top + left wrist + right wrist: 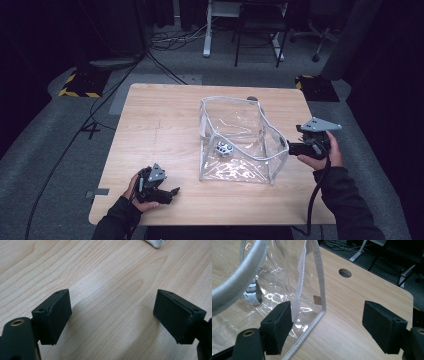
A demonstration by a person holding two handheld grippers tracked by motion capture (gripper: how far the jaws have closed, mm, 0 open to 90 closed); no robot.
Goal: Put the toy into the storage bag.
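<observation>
Left gripper (pixel 170 192) parked spread and empty on pale wooden table (pixel 150 130), keeping clear; right gripper (pixel 327 325) spread beside clear plastic white-trimmed bag (pixel 240 140) standing mid-table, apparently lined up for its edge, small grey-white object (pixel 224 148) inside.

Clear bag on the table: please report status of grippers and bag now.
Left gripper open, resting on table. Right gripper open at clear bag corner, holding nothing. Small object inside bag. Nothing in the way.
</observation>
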